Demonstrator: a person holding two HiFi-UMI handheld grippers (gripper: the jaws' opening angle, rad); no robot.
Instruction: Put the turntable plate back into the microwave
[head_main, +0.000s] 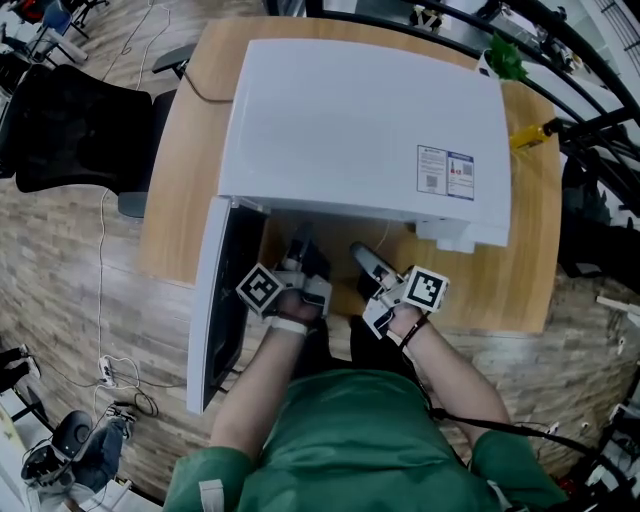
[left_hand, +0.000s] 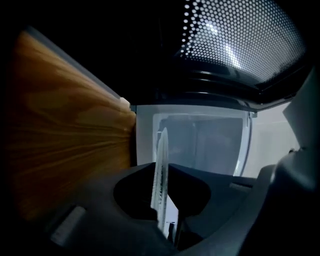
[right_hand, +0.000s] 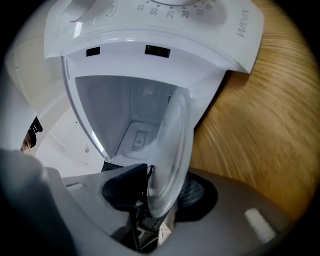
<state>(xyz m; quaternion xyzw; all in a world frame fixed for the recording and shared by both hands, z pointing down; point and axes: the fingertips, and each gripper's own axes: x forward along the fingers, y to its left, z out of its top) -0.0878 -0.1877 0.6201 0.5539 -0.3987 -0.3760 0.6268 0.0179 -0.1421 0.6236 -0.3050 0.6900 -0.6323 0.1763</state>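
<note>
The clear glass turntable plate (right_hand: 172, 145) stands on edge in front of the open cavity (right_hand: 125, 110) of the white microwave (head_main: 360, 130). In the left gripper view the plate (left_hand: 161, 150) shows edge-on, and my left gripper (left_hand: 161, 175) is shut on its rim. My right gripper (right_hand: 165, 187) stands open with the plate's lower rim between its jaws; the ribbed right pad (right_hand: 200, 195) sits apart from the glass. In the head view both grippers, left (head_main: 300, 248) and right (head_main: 362, 256), reach under the microwave's front edge, where the plate is hidden.
The microwave door (head_main: 215, 310) swings open to the left, its perforated window (left_hand: 240, 40) above my left gripper. The wooden table (head_main: 190, 150) carries the microwave. A black chair (head_main: 70, 130) stands at the left and cables (head_main: 120, 380) lie on the floor.
</note>
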